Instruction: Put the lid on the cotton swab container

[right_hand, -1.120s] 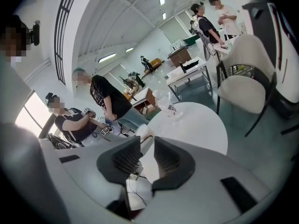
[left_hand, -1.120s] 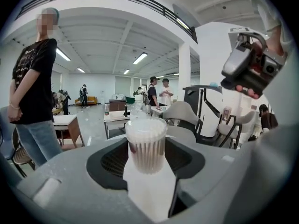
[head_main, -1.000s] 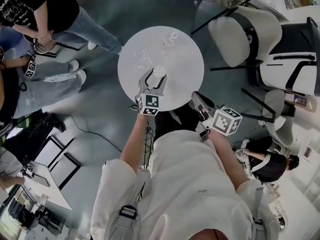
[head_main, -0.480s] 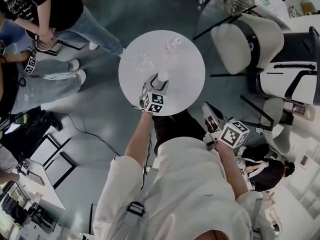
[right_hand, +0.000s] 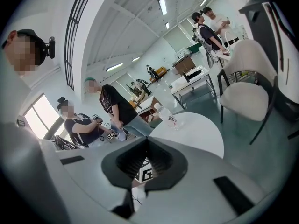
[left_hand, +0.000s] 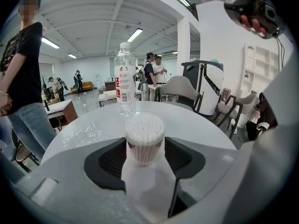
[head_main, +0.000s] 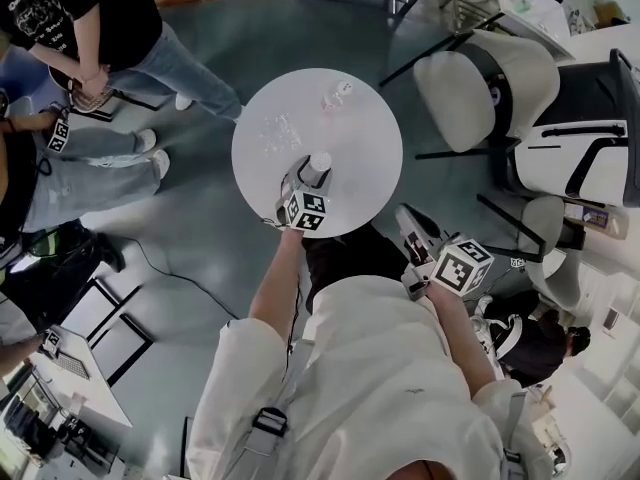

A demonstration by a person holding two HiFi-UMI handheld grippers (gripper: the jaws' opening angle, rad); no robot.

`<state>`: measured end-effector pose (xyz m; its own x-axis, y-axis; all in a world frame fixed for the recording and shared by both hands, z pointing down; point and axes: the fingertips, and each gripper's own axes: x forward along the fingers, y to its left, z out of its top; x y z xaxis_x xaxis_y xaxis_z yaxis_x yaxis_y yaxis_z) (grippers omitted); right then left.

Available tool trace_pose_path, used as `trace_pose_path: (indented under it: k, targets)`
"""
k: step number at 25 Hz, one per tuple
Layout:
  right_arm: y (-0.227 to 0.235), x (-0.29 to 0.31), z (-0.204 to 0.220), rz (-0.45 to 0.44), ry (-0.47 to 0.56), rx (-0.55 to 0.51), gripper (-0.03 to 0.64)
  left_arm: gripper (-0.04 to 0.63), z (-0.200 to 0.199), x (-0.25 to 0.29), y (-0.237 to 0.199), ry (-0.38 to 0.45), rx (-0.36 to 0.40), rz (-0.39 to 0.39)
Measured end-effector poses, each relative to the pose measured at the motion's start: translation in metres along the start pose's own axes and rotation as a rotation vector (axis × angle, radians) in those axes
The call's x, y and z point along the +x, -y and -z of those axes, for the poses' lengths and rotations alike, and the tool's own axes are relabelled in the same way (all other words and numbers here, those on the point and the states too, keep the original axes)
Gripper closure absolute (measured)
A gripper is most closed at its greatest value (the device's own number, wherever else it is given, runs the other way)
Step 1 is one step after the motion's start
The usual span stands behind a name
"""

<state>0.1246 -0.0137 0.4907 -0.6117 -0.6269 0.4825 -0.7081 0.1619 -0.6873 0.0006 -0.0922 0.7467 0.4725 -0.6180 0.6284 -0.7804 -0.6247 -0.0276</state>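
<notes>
The cotton swab container (left_hand: 145, 136), a small clear tub packed with white swabs, stands upright on the round white table (head_main: 365, 168) near its front edge. My left gripper (left_hand: 145, 149) is shut on its sides; in the head view the container (head_main: 320, 162) shows just beyond that gripper (head_main: 310, 176). Whether a lid sits on the tub I cannot tell. My right gripper (head_main: 405, 218) hangs off the table to the front right, jaws shut with nothing between them (right_hand: 146, 143).
A clear water bottle (left_hand: 125, 78) stands at the table's far side (head_main: 338, 93). Crumpled clear plastic (head_main: 278, 128) lies at the back left of the table. White chairs (head_main: 485, 78) stand to the right, and people (head_main: 90, 28) stand to the left.
My right gripper has drawn back from the table's front edge toward my body. The left gripper still holds the container in the same spot on the table.
</notes>
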Motion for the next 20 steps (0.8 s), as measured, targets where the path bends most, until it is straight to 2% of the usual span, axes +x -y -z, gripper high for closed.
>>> trace_pose_path:
  k: [9, 15, 20]
  targets:
    - [-0.009, 0.013, -0.019, -0.066, 0.015, -0.049, 0.609, 0.350, -0.002, -0.022, 0.001, -0.016, -0.012, -0.021]
    - [-0.030, 0.036, -0.030, -0.129, 0.038, -0.163, 0.609, 0.350, -0.012, -0.060, -0.007, -0.013, -0.055, -0.047]
    - [-0.031, 0.065, -0.024, -0.138, -0.066, -0.321, 0.609, 0.363, -0.030, -0.083, -0.007, -0.015, -0.081, -0.039]
